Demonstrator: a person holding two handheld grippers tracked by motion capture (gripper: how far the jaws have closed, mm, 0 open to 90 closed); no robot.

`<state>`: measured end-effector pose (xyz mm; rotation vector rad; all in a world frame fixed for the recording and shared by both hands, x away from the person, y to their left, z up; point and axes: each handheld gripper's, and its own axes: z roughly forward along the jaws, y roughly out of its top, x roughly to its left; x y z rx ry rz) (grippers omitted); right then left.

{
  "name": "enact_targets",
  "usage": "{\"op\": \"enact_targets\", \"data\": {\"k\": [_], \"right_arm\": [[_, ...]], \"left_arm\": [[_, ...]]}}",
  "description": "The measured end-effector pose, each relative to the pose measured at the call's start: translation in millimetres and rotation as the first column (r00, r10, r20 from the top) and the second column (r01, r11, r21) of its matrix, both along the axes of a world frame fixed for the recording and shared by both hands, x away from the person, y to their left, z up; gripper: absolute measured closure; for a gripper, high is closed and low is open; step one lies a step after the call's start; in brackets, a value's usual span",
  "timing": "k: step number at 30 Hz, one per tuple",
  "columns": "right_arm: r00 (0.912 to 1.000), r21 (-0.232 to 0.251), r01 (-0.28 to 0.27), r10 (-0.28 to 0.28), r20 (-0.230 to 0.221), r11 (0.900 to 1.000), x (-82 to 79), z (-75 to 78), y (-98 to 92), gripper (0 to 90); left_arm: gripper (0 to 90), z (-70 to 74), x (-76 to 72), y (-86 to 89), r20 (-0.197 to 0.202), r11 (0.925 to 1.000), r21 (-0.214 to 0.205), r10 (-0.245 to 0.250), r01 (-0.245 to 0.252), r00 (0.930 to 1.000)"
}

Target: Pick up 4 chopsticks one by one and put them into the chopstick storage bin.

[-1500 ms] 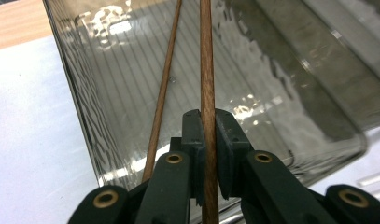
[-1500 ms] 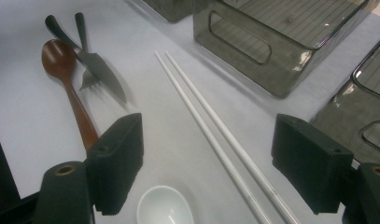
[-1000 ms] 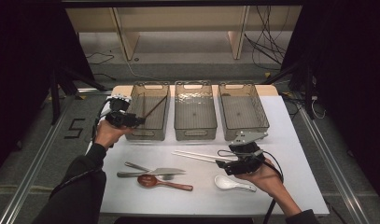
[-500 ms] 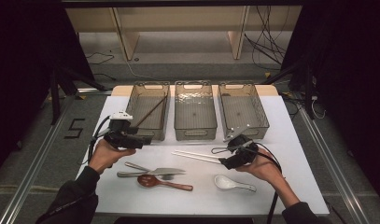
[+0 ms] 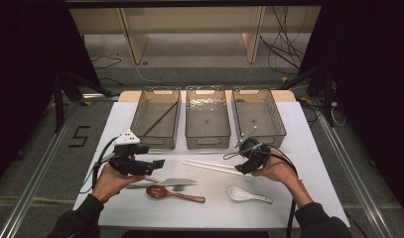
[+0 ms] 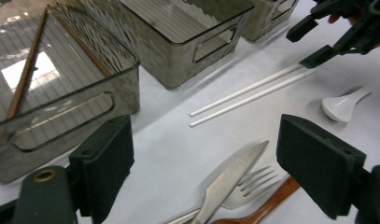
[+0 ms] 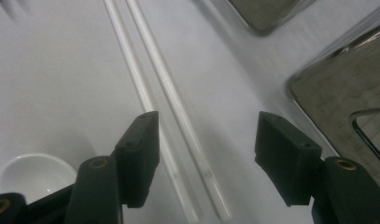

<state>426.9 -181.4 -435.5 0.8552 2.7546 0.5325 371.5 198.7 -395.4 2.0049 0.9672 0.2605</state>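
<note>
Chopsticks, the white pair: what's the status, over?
Right tongs open, closing over white chopsticks. Chopsticks flat on table. Left tongs open, empty. Nothing blocking.

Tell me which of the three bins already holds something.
The left bin: brown chopsticks lie slanted inside it. The middle bin and right bin look empty.

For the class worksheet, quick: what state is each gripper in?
Left gripper: open, holding nothing.
Right gripper: open, jaws closing around the white chopsticks.

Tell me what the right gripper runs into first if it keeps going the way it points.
Most likely the white chopsticks: the right gripper has its open fingers astride them, just above the table, though depth is hard to judge.
</note>
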Motion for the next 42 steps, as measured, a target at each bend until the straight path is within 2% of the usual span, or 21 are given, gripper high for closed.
{"op": "enact_targets", "data": {"k": [4, 8, 10, 14, 18, 24, 29, 40, 42], "right_arm": [[1.0, -0.012, -0.006, 0.006, -0.005, 0.9999, 1.0, -2.1, 0.1, 42.3], [0.9996, -0.045, -0.028, 0.028, -0.01, 0.9986, 2.7, -1.7, 0.3, 41.9], [0.9996, -0.047, -0.028, 0.028, -0.01, 0.9985, 3.8, -0.8, 0.1, 42.5], [0.9991, -0.056, -0.038, 0.037, -0.021, 0.9977, 5.0, -1.3, 0.5, 44.3], [0.9978, -0.072, -0.058, 0.055, -0.037, 0.9957, 5.9, -4.1, 0.9, 47.8], [0.9959, -0.092, -0.075, 0.07, -0.057, 0.9929, 6.6, -6.7, 2.0, 52.7], [0.9942, -0.107, -0.091, 0.084, -0.068, 0.9901, 7.4, -9.3, 2.3, 56.3], [0.9891, -0.145, -0.113, 0.098, -0.11, 0.9829, 8.6, -13.9, 4.9, 68.3], [0.9864, -0.162, -0.125, 0.105, -0.126, 0.9788, 8.9, -16.0, 5.1, 70.3]], "left_arm": [[17.7, -0.4, -5.0, -0.1, -0.006, 0.9997, -0.024, 0.005, -0.005, 1.0], [16.6, -5.0, -6.5, 1.0, -0.002, 1.0, -0.009, -0.002, 0.002, 1.0], [16.3, -7.4, -6.9, 1.5, -0.006, 1.0, -0.003, 0.006, -0.006, 1.0], [15.7, -6.5, -11.1, 1.1, 0.019, 1.0, 0.008, 0.005, -0.005, 0.9998], [15.3, -7.0, -13.8, 3.3, 0.041, 0.9996, 0.024, -0.014, 0.013, 0.9991], [15.3, -7.6, -18.0, 5.7, 0.044, 0.9999, 0.006, -0.012, 0.012, 0.9989], [15.3, -12.2, -18.3, 2.8, 0.034, 0.9993, 0.03, -0.023, 0.022, 0.9992], [15.3, -12.6, -18.2, 1.8, 0.036, 0.9991, 0.035, -0.024, 0.023, 0.9991], [15.4, -12.6, -18.5, 1.4, 0.035, 0.999, 0.036, -0.028, 0.026, 0.999]]}}
